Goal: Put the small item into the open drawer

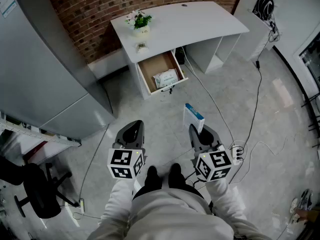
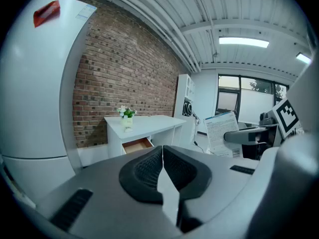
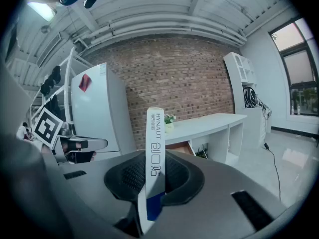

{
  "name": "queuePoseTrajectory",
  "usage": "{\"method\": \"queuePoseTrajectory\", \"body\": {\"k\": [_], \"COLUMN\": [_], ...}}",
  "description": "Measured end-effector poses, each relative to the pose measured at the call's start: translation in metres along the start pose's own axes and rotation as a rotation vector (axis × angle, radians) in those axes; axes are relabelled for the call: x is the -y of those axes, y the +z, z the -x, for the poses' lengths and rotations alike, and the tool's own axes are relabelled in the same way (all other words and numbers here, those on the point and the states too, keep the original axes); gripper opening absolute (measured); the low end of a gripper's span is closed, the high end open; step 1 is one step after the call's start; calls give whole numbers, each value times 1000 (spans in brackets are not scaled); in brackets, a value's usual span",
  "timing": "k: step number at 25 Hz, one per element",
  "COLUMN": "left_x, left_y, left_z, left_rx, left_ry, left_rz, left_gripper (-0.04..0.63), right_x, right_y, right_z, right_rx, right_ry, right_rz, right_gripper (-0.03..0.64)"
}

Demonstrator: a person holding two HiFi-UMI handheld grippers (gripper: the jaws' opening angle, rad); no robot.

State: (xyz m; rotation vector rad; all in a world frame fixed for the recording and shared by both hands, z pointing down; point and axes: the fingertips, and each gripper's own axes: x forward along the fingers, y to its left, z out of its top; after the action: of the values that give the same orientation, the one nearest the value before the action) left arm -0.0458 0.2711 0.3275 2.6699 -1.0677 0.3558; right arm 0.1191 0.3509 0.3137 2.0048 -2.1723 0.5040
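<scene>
While the left gripper (image 2: 162, 156) hangs with its jaws pressed together on nothing, the open drawer (image 1: 151, 65) lies well ahead across the floor. The right gripper (image 3: 154, 178), clamped on the slim white-and-blue box (image 3: 155, 143) standing upright between its pads, should carry it level toward the white desk (image 1: 200, 21) and lower it onto the bare drawer bottom beside the packet (image 1: 166, 78). I count two grippers, one box, one open drawer, one packet, one desk and one potted plant (image 1: 139, 21).

The left gripper (image 1: 134, 126) and right gripper (image 1: 195, 130) are moulded grey, capped by black-and-white marker cubes (image 1: 125, 164); white sleeves (image 1: 119, 201) are worn.
</scene>
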Motion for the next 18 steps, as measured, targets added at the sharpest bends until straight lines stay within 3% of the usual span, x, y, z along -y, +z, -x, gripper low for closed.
{"method": "queuePoseTrajectory", "body": {"k": [18], "left_x": [-56], "left_y": [-15], "left_z": [29], "left_rx": [-2], "left_ry": [-95], "left_rz": [1], "left_gripper": [21], "right_x": [-64], "right_y": [-14], "right_z": [-33], "right_rx": [-17], "right_ry": [-87], "right_rz": [-23], "right_gripper": [89]}}
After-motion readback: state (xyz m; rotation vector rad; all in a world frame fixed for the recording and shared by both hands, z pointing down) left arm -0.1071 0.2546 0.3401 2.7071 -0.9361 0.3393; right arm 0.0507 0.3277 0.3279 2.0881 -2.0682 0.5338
